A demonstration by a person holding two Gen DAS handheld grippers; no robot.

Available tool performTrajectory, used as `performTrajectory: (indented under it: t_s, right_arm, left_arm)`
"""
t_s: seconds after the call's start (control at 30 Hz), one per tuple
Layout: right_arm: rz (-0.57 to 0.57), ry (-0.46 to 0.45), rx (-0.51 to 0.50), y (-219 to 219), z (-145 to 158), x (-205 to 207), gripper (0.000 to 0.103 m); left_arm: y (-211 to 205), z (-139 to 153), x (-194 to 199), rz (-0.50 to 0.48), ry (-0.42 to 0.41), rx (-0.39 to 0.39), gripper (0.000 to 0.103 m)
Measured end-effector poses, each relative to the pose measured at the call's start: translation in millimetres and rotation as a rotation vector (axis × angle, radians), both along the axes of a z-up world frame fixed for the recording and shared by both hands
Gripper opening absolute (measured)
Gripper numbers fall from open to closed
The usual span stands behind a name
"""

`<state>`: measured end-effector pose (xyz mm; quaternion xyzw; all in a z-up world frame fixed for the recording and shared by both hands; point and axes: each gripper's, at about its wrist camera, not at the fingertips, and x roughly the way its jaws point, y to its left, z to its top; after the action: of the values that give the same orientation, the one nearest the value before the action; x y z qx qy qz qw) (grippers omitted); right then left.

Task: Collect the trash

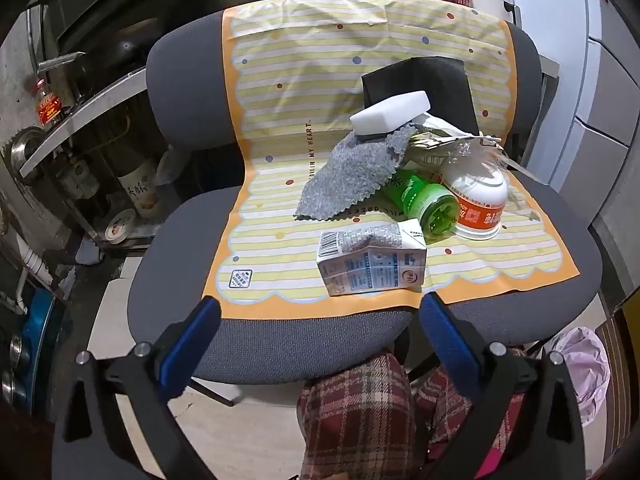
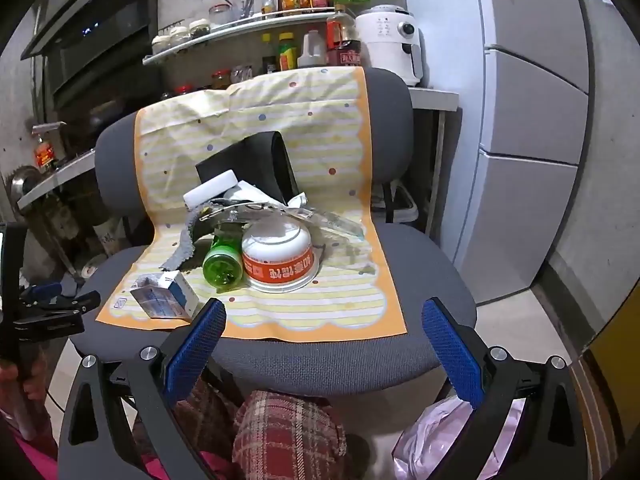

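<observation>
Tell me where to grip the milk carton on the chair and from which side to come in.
Grip the carton across its short flat sides, at mid-body. It lies on its side on the mat, long axis across the left view, clear of the green bottle behind it. Come from the chair's front edge with the open left gripper, probably angled down, fingers straddling the body.

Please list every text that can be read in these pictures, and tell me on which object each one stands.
"IN MY HEART." on the striped mat, running sideways; the words before it are hidden by the grey cloth.
Green bottle: partly hidden lettering, unreadable.
Upturned bowl: white characters on its orange band, upside down, unreadable.
Milk carton: barcode and print, too small.
Shelf bottles: labels blurred.
</observation>
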<state>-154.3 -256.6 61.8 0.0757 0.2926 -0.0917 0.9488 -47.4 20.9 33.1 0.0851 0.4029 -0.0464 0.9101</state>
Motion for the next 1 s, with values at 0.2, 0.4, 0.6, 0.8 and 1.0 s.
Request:
performTrajectory:
  t_s: [0.2,0.4,0.6,0.8,1.0]
  right_arm:
    - [0.002,0.023,-0.007,0,-2,0,0.097]
    - [0.005,0.026,-0.008,1,-2,3,0.097]
    - [0.005,0.035,-0.009,2,-6,3,0.097]
    - [0.004,0.056,-0.012,2,-8,4,0.097]
    - [0.005,0.044,-0.021,2,-8,4,0.097]
  left_arm:
    - [0,-1,-1,0.002,0.000,-0.001,0.097]
    - [0,0,0,0.002,-0.001,-0.001,0.097]
    - [0,-1,-1,0.002,-0.001,-0.002,0.097]
    - [0,-1,-1,0.004,-0.002,-0.003,0.097]
    - [-1,0,-2,0.001,-0.004,-0.002,0.097]
